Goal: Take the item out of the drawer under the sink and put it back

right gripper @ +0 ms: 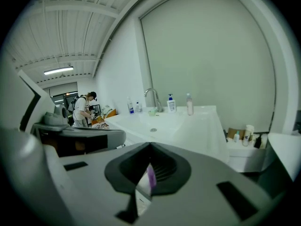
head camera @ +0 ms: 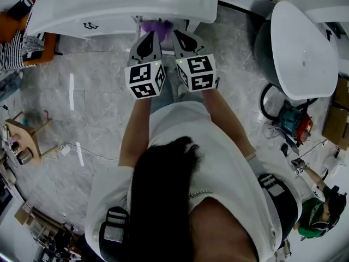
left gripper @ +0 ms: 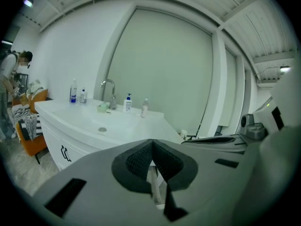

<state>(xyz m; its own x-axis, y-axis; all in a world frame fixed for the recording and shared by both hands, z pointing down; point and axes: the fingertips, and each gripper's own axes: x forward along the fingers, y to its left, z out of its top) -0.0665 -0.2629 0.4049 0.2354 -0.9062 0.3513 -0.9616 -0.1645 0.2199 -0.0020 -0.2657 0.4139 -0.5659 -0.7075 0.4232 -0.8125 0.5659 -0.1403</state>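
I hold a flat purple-white packet [right gripper: 150,177] pinched in the right gripper [right gripper: 150,147] jaws; the left gripper [left gripper: 152,142] has its ribbed jaws pressed together.

The sink [head camera: 109,10] is white. Before it, the grey right gripper [right gripper: 150,147] shows a purple-and-white item [right gripper: 149,179]. The grey left gripper [left gripper: 151,142] carries black-and-white square markers. Left of the sink, black-and-white striped cloth [head camera: 16,51] lies beside an orange chair [head camera: 43,54]. The floor [head camera: 98,108] is grey-veined.

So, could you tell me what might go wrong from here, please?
The right gripper is shut on a thin part of the purple item, which could slip out. The left gripper hangs close beside it, so the two might knock together in front of the sink cabinet.
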